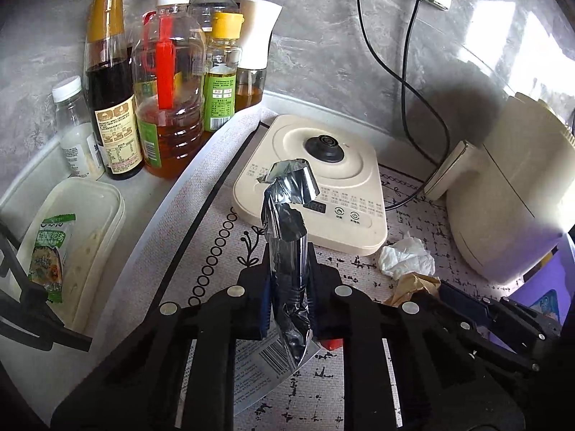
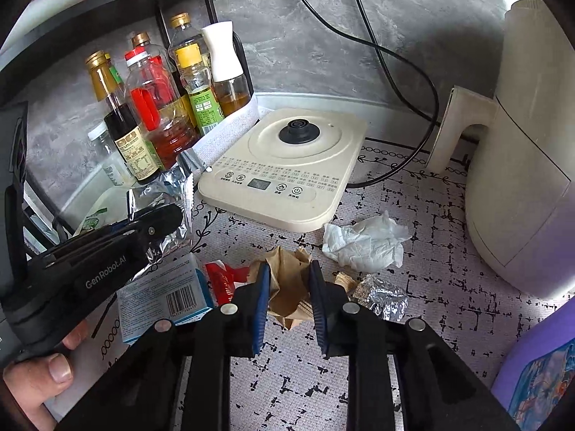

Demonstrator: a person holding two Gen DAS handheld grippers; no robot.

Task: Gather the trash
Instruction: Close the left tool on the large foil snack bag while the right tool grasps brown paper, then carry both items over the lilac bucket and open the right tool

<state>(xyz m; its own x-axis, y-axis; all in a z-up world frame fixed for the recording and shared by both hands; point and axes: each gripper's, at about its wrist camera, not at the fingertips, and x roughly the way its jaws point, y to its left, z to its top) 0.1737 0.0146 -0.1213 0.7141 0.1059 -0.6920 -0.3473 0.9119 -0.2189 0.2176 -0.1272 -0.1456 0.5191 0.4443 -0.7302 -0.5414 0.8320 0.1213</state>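
The left gripper (image 1: 289,287) is clamped on a crumpled foil wrapper (image 1: 287,215), which stands up out of the jaws with its long axis running along the fingers, top end leaning toward the far cream kettle base (image 1: 323,165) and lower end hanging below the pads toward the boxed carton (image 2: 161,294) on the mat; in the right wrist view that wrapper (image 2: 169,197) sits at the left of the scene, lifted clear of the counter (image 2: 431,287). The right gripper (image 2: 289,298) has its blue pads pressed on either side of a wad of brown paper (image 2: 287,283), squeezing it; the wad lies straight ahead of the fingers, still touching the mat by the look of it, so I judge this grasp made and a lift due next. The remaining trash lies to the right of and just beyond that wad: a white tissue (image 2: 363,244) farther off near the kettle base, a foil ball (image 2: 381,296) just beside the right finger, and a red scrap (image 2: 222,280) to the left between wad and carton; all are nearer the right gripper than the left; no bin is plainly in view.
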